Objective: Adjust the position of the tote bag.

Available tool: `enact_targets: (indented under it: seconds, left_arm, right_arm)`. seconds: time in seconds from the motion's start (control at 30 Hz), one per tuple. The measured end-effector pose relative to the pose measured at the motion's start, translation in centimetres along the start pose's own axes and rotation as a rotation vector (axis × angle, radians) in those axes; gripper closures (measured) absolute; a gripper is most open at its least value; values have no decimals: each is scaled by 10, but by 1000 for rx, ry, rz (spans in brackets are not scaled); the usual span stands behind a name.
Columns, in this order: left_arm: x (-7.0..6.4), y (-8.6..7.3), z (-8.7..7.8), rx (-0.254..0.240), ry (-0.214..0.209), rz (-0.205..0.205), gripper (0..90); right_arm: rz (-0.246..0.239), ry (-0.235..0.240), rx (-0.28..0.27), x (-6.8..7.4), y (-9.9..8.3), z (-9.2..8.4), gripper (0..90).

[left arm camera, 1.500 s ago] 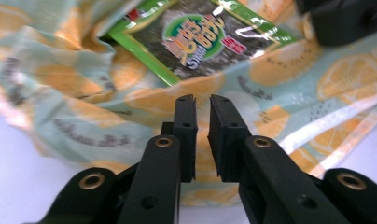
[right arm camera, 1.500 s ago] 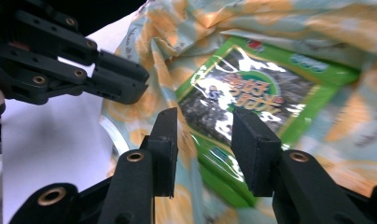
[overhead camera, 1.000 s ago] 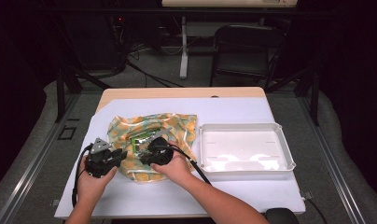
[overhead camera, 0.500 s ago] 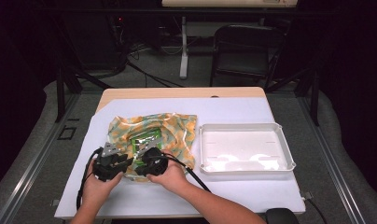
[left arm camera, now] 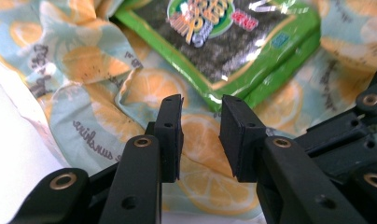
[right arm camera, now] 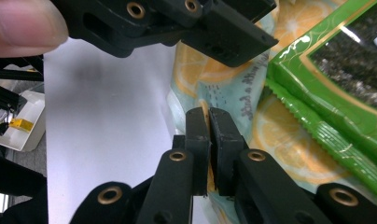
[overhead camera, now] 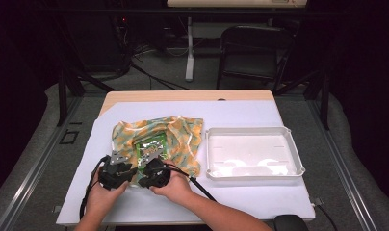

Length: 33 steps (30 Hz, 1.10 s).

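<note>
The white tray (overhead camera: 254, 153) is empty. Just left of it lies the lemon cloth (overhead camera: 183, 132), green snack pack (overhead camera: 151, 147) on top. The right gripper (right arm camera: 208, 122) pinches the cloth's edge; the left gripper (left arm camera: 200, 116) has jaws apart, holding nothing. Wrapping seems barely begun.

One overhead cam, two riding the grippers

High view looks forward and down over the table (overhead camera: 260, 113); both gripper views sit super close, sharing the lemon-print cloth (left arm camera: 107, 79) and green packet (right arm camera: 345, 84).
</note>
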<state>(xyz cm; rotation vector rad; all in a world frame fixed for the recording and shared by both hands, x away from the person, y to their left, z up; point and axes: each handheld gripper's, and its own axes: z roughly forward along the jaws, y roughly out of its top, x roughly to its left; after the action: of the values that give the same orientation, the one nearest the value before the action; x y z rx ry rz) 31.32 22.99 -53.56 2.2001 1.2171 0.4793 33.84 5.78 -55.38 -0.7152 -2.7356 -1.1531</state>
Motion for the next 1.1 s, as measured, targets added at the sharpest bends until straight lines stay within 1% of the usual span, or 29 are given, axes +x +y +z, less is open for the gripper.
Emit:
enact_targets:
  seconds: [0.13, 0.27, 0.37, 0.4, 0.43, 0.5, 0.53, 0.57, 0.6, 0.67, 0.73, 0.8, 0.9, 0.93, 1.0, 1.1]
  left_arm:
    - [1, -3, 3, 21, 2, 5, 699]
    - [2, -5, 6, 41, 5, -2, 703]
    - [2, -6, 8, 56, 5, 3, 707]
    - [2, -6, 9, 52, 7, -2, 707]
    - [2, -6, 9, 52, 9, 1, 706]
    - [2, -7, 9, 47, 15, -2, 708]
    - [2, -7, 9, 48, 15, -4, 708]
    - [3, -7, 9, 52, 13, -1, 708]
    - [3, -8, 9, 52, 11, 0, 708]
    - [3, -9, 8, 49, 21, -3, 711]
    - [3, -10, 8, 48, 22, -5, 714]
    - [2, -9, 8, 49, 26, -8, 713]
    - [1, -9, 9, 48, 34, -6, 712]
    - [2, -8, 8, 56, 27, -4, 712]
    - [2, -8, 8, 54, 25, -5, 713]
    - [2, -8, 8, 51, 28, -7, 712]
  right_arm:
    - [-4, -4, 8, 1, -2, 3, 858]
    - [-2, -5, 5, 1, -2, 3, 844]
    - [-3, -3, 7, 1, -2, 1, 811]
    - [7, 0, -10, 2, -3, 1, 799]
    - [-3, 4, -14, 1, -2, -1, 790]
    - [-10, 0, -21, 2, -2, -7, 765]
    - [0, -2, -40, 2, -3, -9, 759]
    - [-7, -4, -45, 1, -3, -12, 754]
    - [-1, -9, -61, 1, -4, -15, 749]
    - [2, -13, -71, -1, -5, -23, 745]
    - [13, -21, -96, -3, -7, -30, 744]
    - [3, -30, -101, -5, -8, -37, 743]
    - [-8, -61, -109, -8, -8, -47, 740]
    - [-14, -72, -115, -10, -9, -51, 738]
    - [-8, -89, -133, -14, -9, -58, 736]
    - [16, -115, -162, -23, -10, -69, 736]
